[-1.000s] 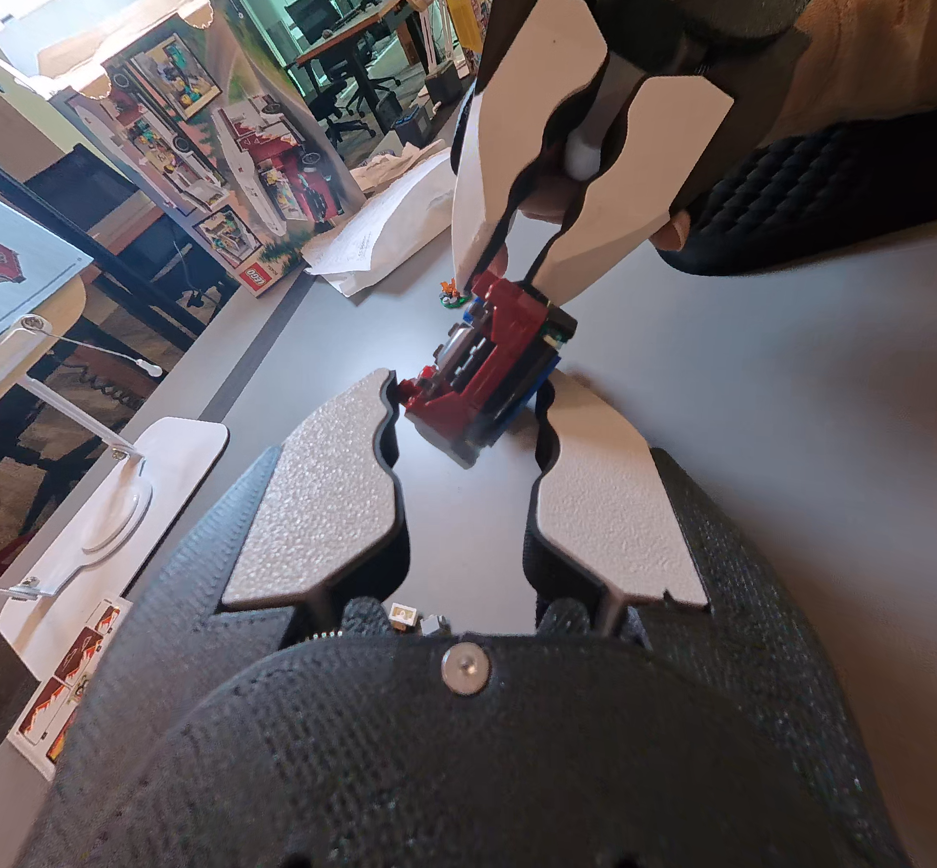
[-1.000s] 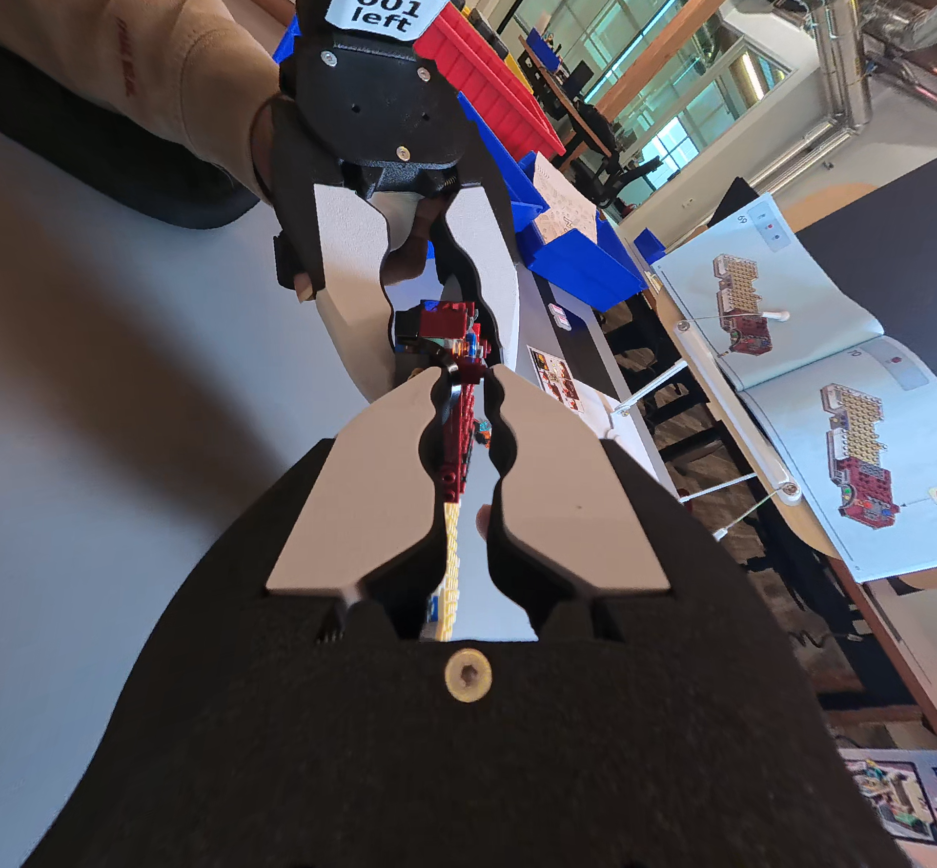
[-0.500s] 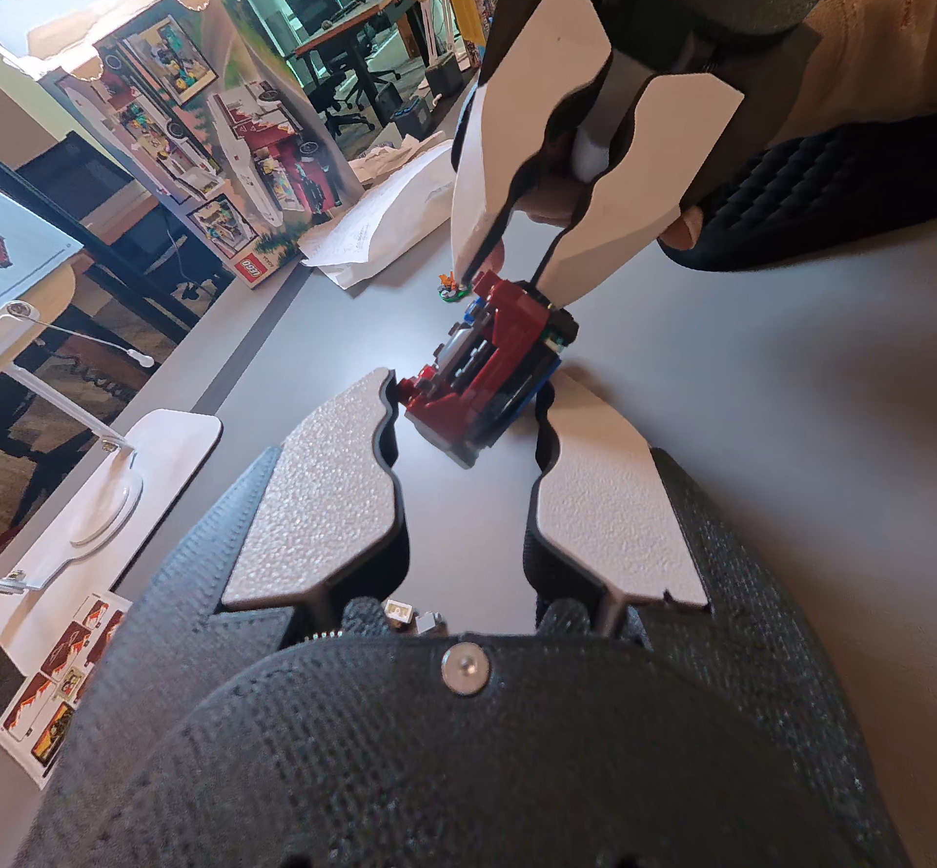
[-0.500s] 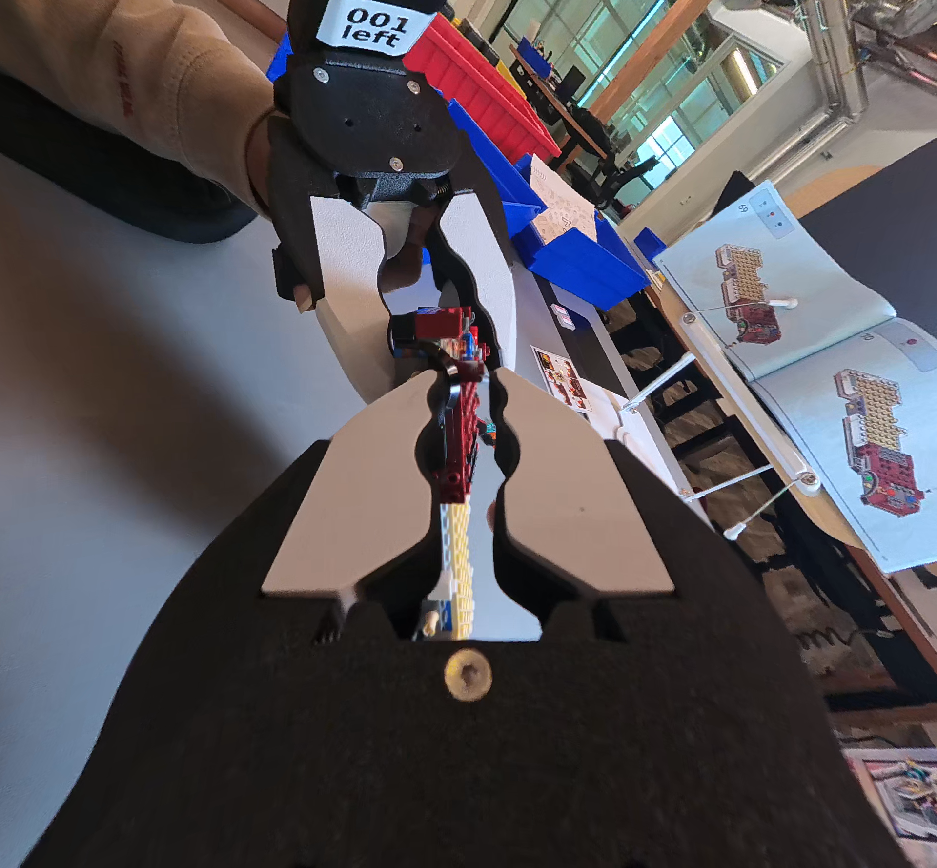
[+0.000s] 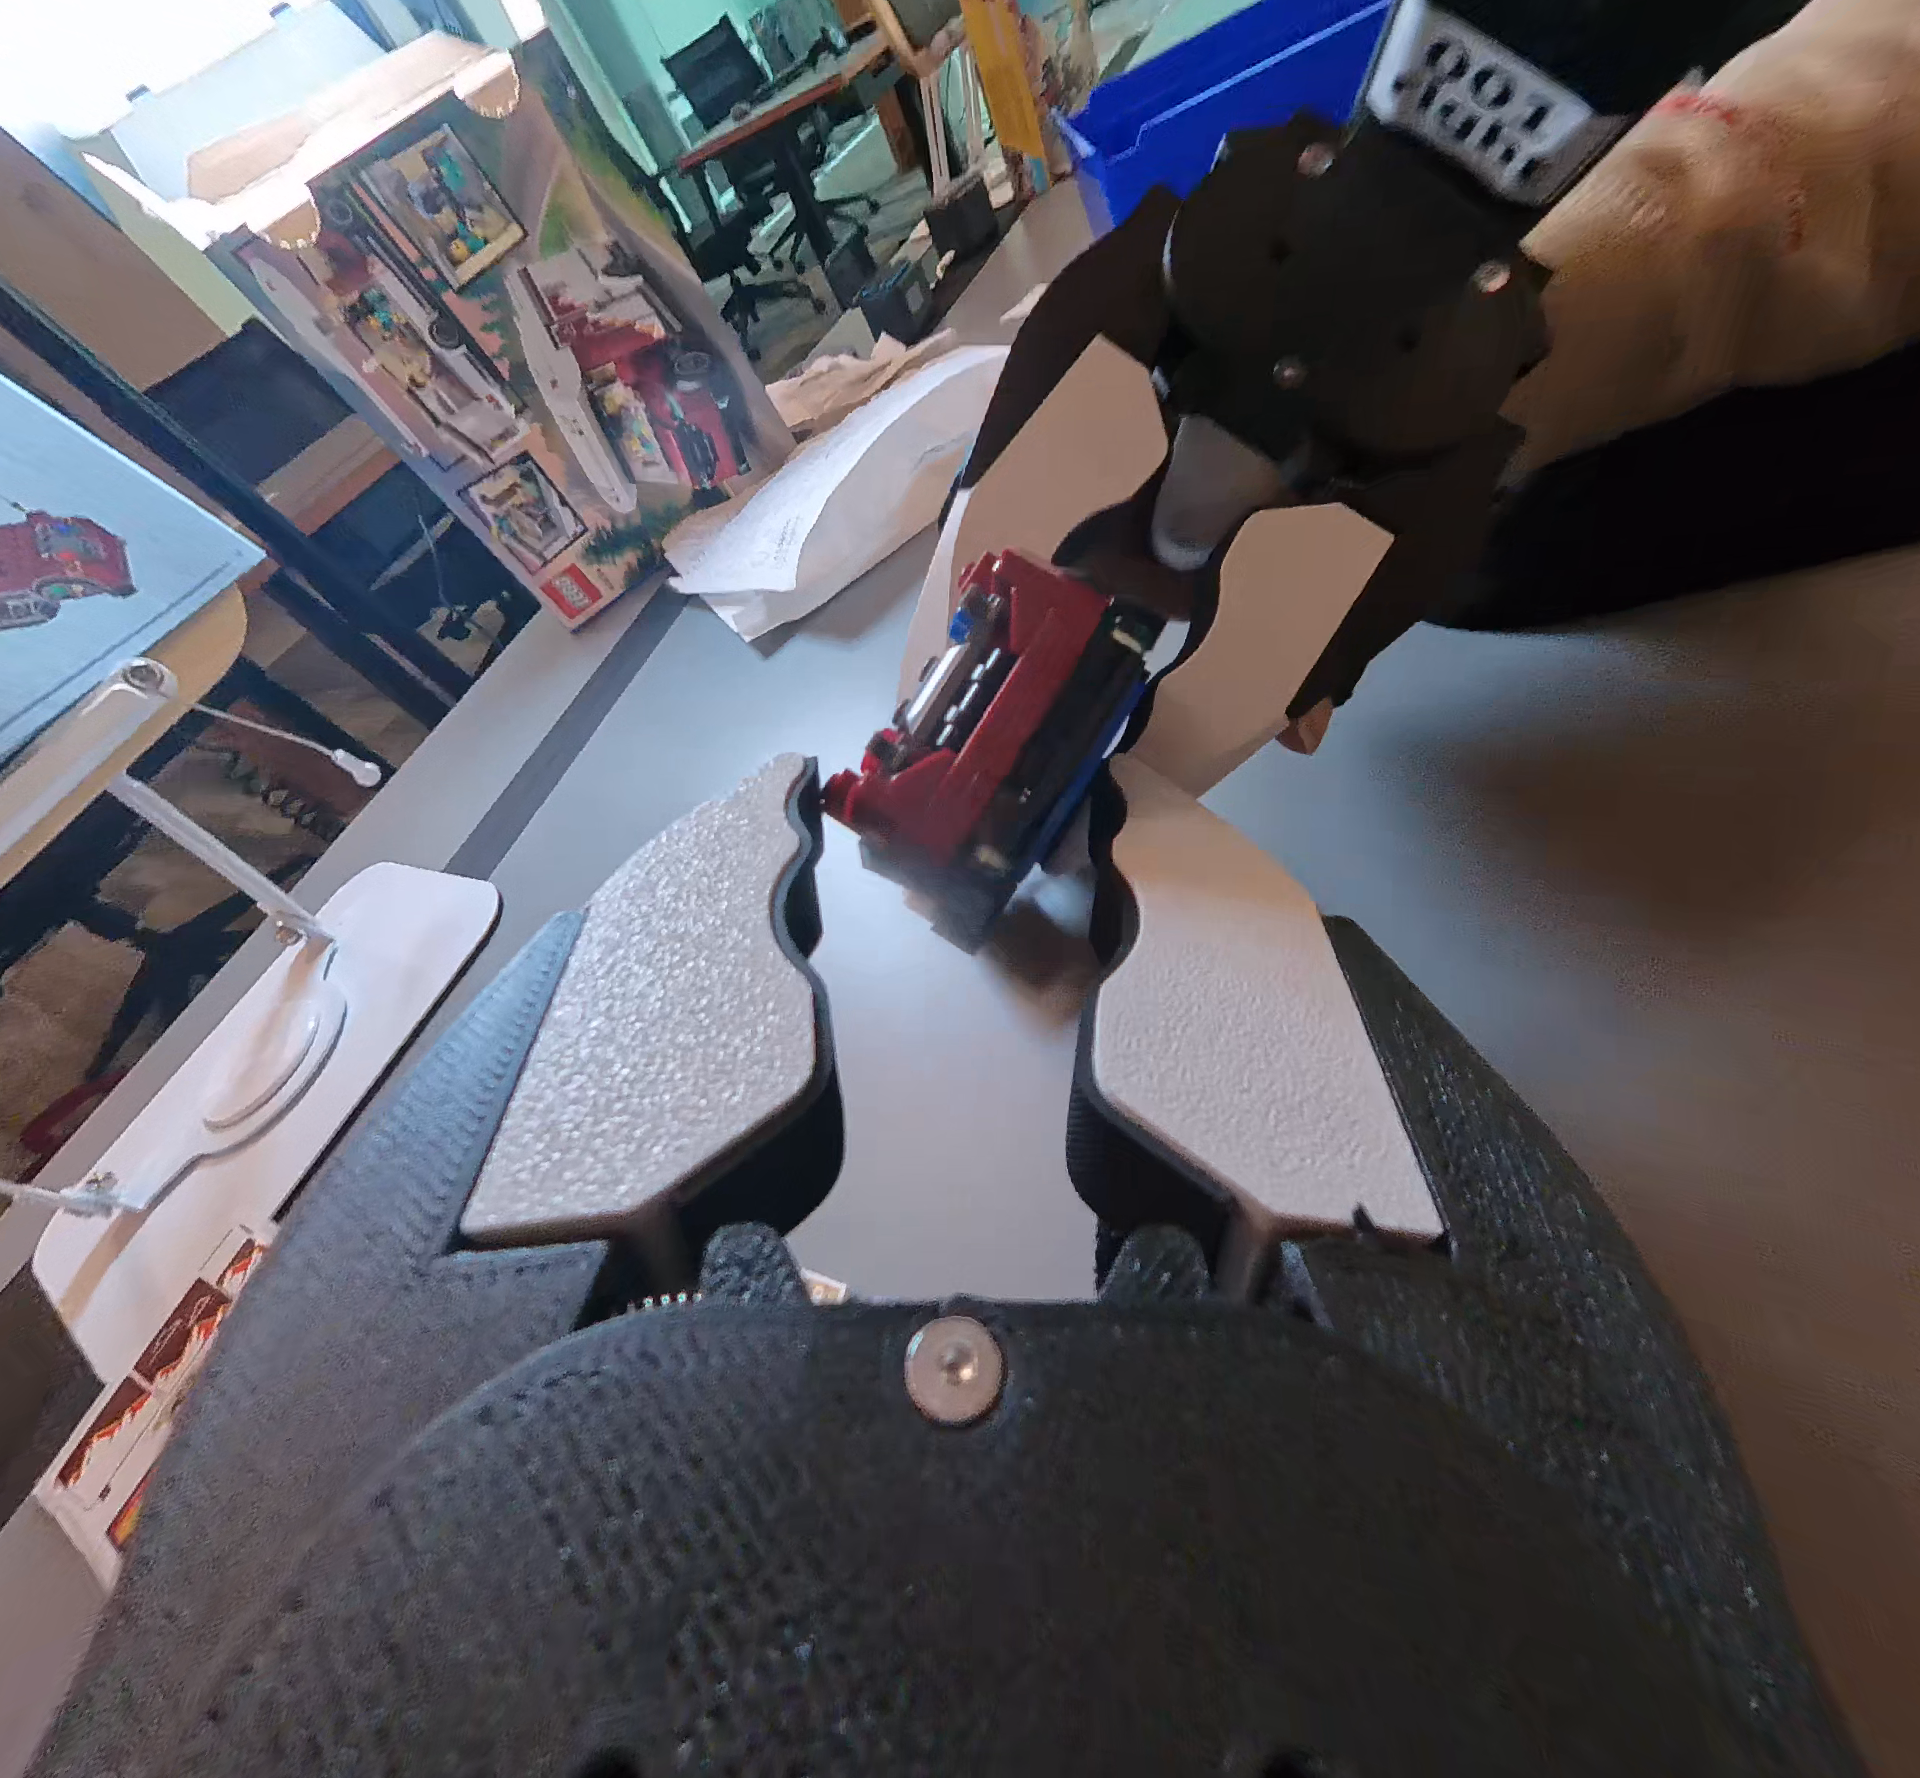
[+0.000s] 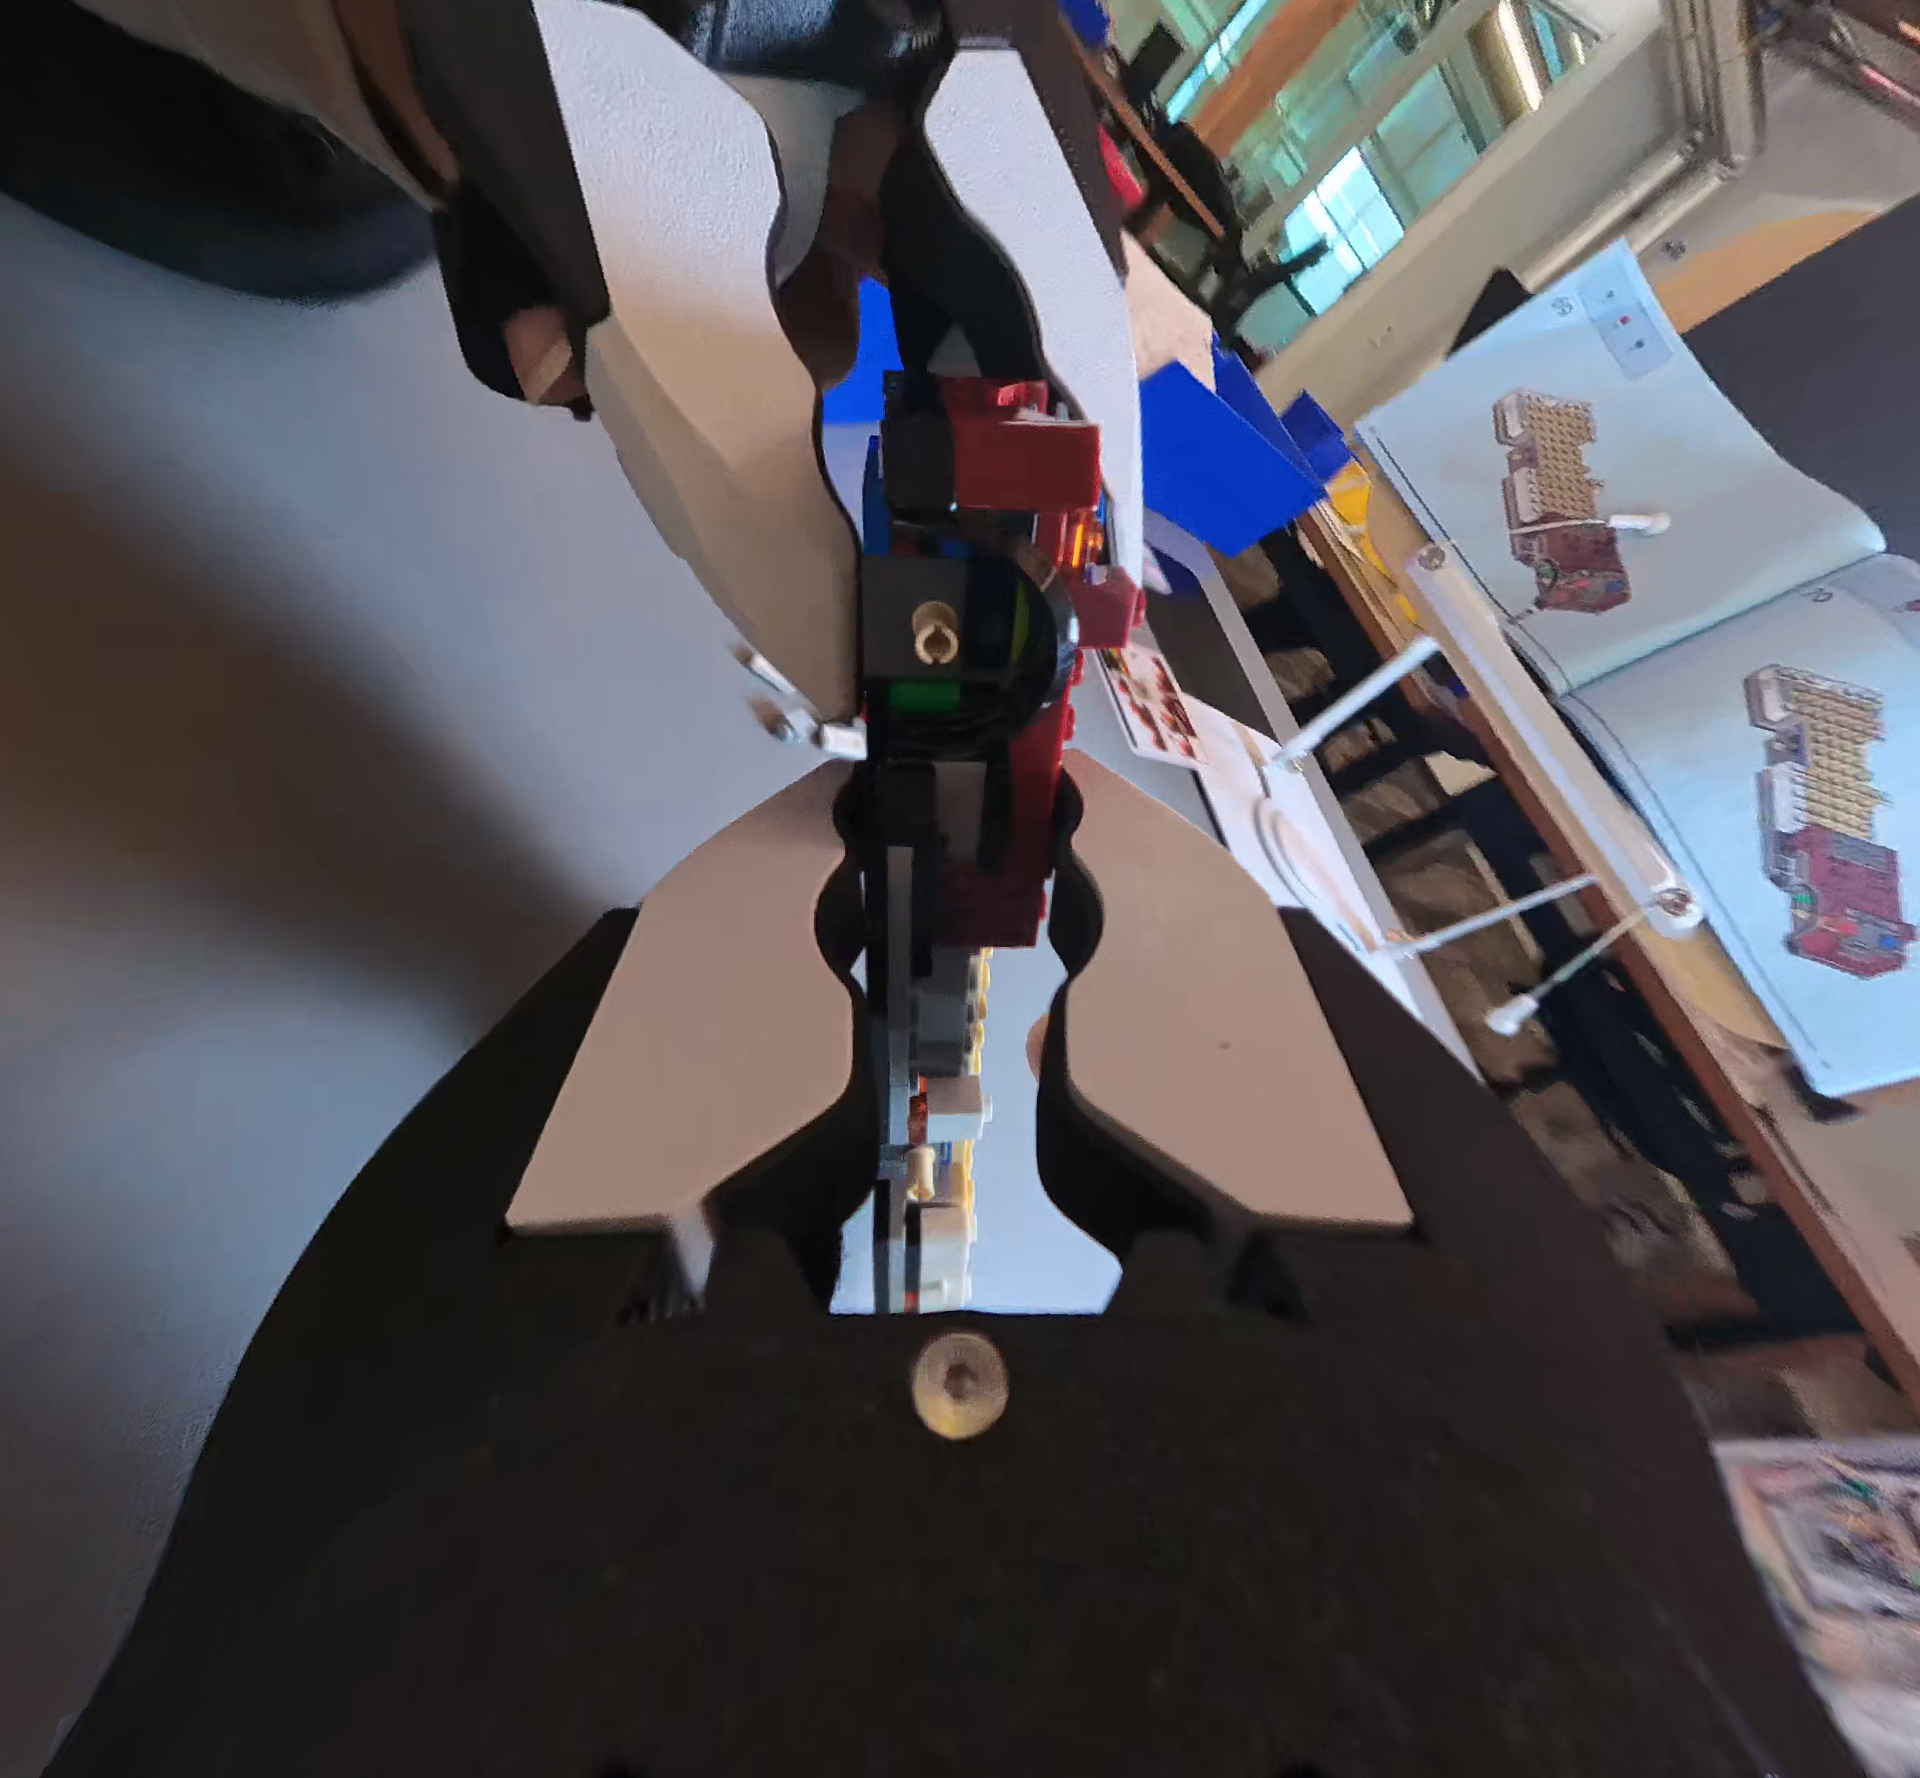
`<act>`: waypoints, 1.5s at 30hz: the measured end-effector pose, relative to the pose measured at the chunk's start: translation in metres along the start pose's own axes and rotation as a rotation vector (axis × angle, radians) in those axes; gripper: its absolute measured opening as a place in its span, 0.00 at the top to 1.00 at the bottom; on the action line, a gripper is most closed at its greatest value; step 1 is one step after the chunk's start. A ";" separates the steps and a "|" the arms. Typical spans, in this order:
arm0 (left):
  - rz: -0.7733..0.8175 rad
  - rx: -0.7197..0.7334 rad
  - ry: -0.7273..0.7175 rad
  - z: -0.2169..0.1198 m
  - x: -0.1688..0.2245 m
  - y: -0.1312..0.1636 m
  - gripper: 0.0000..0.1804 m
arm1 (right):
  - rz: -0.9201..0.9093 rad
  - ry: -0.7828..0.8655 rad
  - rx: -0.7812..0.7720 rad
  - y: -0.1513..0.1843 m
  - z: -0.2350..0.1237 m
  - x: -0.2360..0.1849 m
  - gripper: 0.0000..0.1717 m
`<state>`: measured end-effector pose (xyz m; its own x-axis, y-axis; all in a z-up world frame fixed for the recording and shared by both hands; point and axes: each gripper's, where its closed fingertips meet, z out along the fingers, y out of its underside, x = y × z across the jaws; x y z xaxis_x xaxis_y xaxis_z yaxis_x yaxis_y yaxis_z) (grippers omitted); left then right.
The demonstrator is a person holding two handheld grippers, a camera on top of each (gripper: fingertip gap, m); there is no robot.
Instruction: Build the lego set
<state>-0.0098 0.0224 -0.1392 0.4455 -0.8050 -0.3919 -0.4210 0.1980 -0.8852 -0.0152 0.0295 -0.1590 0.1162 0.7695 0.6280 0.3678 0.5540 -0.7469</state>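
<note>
A dark red, black and blue brick model [image 5: 997,689] is held just above the grey table [image 5: 1558,845]. My left gripper [image 5: 956,793] is shut on its near end, one pad on a red corner and the other on the blue plate. My right gripper [image 6: 961,824] faces it from the other side. Its pads lie against both sides of the model [image 6: 966,648], so it is shut on it. In the left wrist view the right gripper's white fingers [image 5: 1278,627] flank the model's far end. The left gripper's fingers [image 6: 707,440] also show in the right wrist view.
A toy box [image 5: 499,398] and white paper bags [image 5: 831,502] lie at the table's far edge, with a blue bin [image 5: 1195,97] behind. An open instruction booklet [image 6: 1662,585] rests on a white stand [image 5: 281,1022]. A sticker sheet [image 6: 1153,710] and small loose pieces [image 6: 790,720] lie nearby.
My right gripper's jaws widened and slid forward along the model, from a thin edge to its thicker body. My left gripper kept its hold on the model.
</note>
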 end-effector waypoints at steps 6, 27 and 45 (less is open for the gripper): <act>0.016 0.161 0.073 -0.013 0.009 -0.030 0.73 | 0.169 -0.180 0.237 -0.012 -0.022 -0.007 0.82; -0.002 0.256 0.205 -0.013 0.029 -0.043 0.80 | 0.333 -0.368 0.351 -0.023 -0.031 -0.021 0.82; -0.269 0.100 0.086 -0.003 -0.016 -0.001 0.67 | 0.023 0.096 -0.131 0.029 -0.015 0.040 0.82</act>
<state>-0.0191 0.0339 -0.1314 0.4599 -0.8797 -0.1206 -0.2151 0.0214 -0.9764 0.0135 0.0713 -0.1524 0.2111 0.7440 0.6339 0.4803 0.4859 -0.7302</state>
